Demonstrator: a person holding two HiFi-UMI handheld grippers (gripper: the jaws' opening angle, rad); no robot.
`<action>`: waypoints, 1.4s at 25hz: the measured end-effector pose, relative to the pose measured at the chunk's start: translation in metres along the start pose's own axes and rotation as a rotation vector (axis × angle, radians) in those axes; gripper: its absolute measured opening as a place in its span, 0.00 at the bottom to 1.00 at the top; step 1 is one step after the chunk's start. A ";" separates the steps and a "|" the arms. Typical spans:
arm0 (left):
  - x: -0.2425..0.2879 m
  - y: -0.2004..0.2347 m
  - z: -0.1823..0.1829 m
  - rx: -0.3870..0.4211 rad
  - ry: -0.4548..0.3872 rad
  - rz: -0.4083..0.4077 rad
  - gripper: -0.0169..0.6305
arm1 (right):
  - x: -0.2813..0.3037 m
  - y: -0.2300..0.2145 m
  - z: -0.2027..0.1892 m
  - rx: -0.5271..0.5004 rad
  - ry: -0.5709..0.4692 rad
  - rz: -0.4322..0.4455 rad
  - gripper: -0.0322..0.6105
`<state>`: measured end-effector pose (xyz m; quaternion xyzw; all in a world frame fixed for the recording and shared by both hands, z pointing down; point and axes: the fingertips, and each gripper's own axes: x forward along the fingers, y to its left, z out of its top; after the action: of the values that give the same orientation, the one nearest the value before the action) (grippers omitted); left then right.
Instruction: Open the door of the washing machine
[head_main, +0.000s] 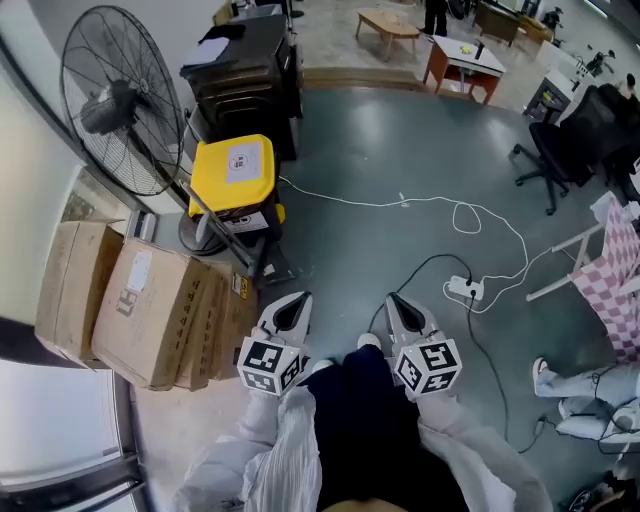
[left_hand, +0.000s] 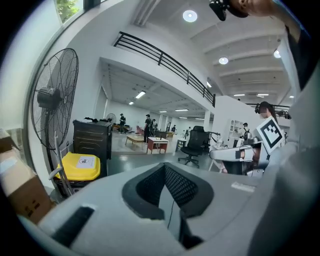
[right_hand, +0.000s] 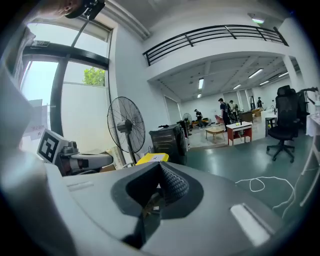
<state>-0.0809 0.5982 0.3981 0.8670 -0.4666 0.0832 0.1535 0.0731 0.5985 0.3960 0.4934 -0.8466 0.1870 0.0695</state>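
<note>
Head view: the left tool and right tool are held side by side low in the frame, apart from each other, each tilted a little downward over the floor. In the left gripper view the left tool has its jaws together with nothing between them. In the right gripper view the right tool also has its jaws together and grips nothing. Each tool carries a marker cube near the grey sleeves.

Just left of the left tool stand cardboard boxes, leaning together beside the wall. Beyond them sits a yellow bin, with a black cabinet behind it and a tall fan at its left. Ahead of the right tool a black lead runs to a power strip, and a white cable loops across the floor from the bin towards it. Further right are a checked cloth on a white rack and a black chair. A red-legged surface stands at the far end, with people standing far beyond it in the gripper views.

I cannot tell where the washing machine is: no view shows one that can be made out.
</note>
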 end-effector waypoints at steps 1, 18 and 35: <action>0.000 -0.001 -0.001 0.002 0.002 -0.004 0.03 | 0.000 0.000 0.000 0.008 -0.006 -0.006 0.06; 0.028 0.023 0.003 -0.083 -0.028 -0.049 0.39 | 0.039 -0.007 -0.009 0.043 0.052 0.005 0.06; 0.245 0.114 0.095 -0.053 -0.097 0.071 0.48 | 0.236 -0.169 0.103 -0.012 0.029 0.105 0.06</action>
<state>-0.0406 0.3143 0.4007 0.8485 -0.5061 0.0343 0.1507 0.1071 0.2929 0.4143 0.4453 -0.8713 0.1924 0.0747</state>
